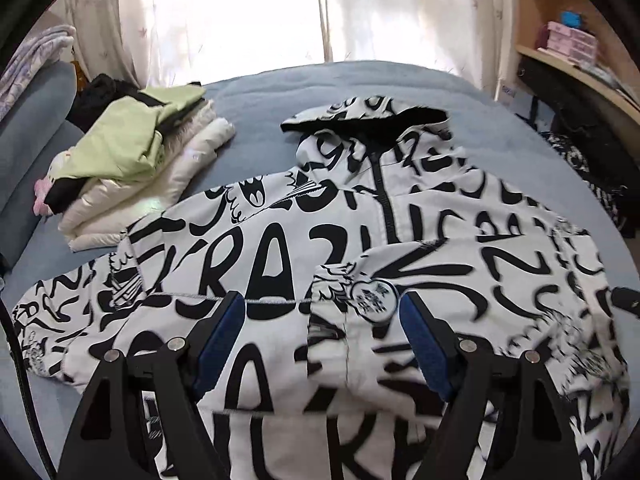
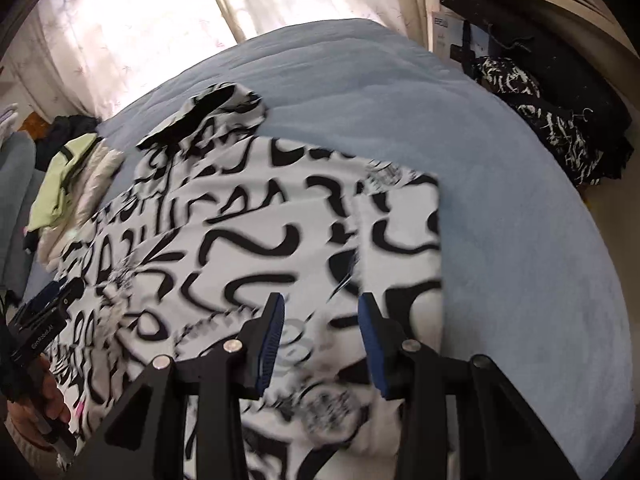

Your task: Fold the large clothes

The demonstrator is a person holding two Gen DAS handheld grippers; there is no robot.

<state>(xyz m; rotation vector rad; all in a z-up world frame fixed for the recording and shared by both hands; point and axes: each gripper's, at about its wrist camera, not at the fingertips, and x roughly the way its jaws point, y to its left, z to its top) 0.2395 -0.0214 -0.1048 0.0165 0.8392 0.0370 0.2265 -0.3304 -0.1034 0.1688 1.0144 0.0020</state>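
The white hooded jacket printed with black lettering [image 1: 304,240] lies spread on the blue-covered bed [image 1: 264,104], front up, hood [image 1: 372,120] toward the curtained window [image 1: 240,8]. Its lower hem is cut off behind the black arms of both tools, and the right wrist view is smeared with blur, so the print there is hard to read. One sleeve is folded across the chest, its cuff near the round patch [image 1: 374,300]. The left tongs [image 1: 320,320] stand wide apart above the jacket's middle with nothing between the blue pads. The right tongs [image 2: 322,328] are partly apart over the jacket's right side; nothing is clamped. At the bed's left edge sits a folded stack: a pale green garment [image 1: 132,136] on a white puffy coat [image 1: 160,188]. A dark patterned heap [image 2: 548,120] lies off the bed's right edge under a wooden shelf [image 1: 572,60]. A hand [image 2: 36,400] holding the left tool is cut off at the right wrist view's lower left.
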